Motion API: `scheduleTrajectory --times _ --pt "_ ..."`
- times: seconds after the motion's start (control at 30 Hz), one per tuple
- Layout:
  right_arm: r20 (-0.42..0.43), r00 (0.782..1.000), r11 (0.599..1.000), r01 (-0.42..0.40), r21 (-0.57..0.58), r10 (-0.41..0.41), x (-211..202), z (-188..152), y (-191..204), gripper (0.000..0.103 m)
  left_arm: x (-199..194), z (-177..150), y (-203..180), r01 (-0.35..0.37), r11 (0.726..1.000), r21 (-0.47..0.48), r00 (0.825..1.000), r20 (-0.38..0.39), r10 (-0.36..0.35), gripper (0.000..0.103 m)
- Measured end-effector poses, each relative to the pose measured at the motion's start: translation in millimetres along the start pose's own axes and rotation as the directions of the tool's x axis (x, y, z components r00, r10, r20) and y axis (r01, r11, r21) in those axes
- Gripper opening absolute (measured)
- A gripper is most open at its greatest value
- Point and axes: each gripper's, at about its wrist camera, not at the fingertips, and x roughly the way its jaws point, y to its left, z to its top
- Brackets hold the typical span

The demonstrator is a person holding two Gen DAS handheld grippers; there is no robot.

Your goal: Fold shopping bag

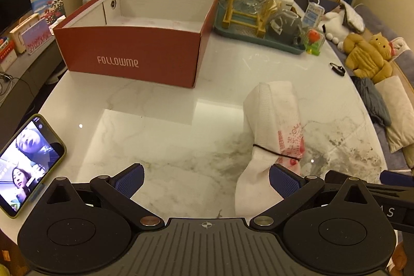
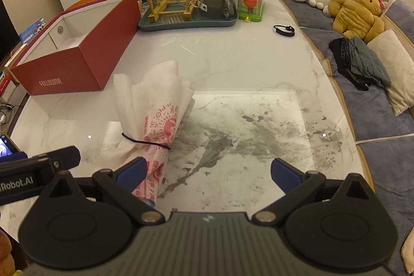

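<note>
Between both grippers, near the red box (image 1: 134,43), lies the banded shopping bag (image 1: 271,126); left gripper (image 1: 207,179) and right gripper (image 2: 209,172) spread wide, fingers apparently just beside it.

Bag (image 2: 155,105) white w/ red print, black band (image 2: 145,142); box (image 1: 129,53) red, white inside; table (image 2: 245,74) white-grey marble; finger pads (image 1: 129,180) blue.
</note>
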Motion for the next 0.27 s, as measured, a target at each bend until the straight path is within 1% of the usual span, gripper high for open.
scheduleTrajectory --times 0.1,0.2,0.23,0.27 --pt "-0.01 1.0 1.0 0.013 -0.023 -0.013 3.3 1.7 2.0 0.103 1.9 -0.6 -4.1 -0.014 1.0 0.016 1.0 -0.001 0.014 0.103" --pt "-0.009 1.0 0.999 0.02 -0.036 -0.021 4.7 3.6 0.6 0.103 0.9 -0.9 -6.6 -0.011 1.0 0.016 1.0 0.008 0.011 0.103" --pt "-0.007 1.0 0.999 0.008 -0.035 -0.008 4.6 3.5 -0.8 0.103 0.5 -1.0 -7.4 -0.01 1.0 0.016 1.0 0.011 0.01 0.103" --pt "-0.005 1.0 0.999 -0.008 -0.033 0.008 4.4 3.3 -2.3 0.101 0.2 -1.1 -8.3 -0.009 1.0 0.016 1.0 0.014 0.009 0.103"
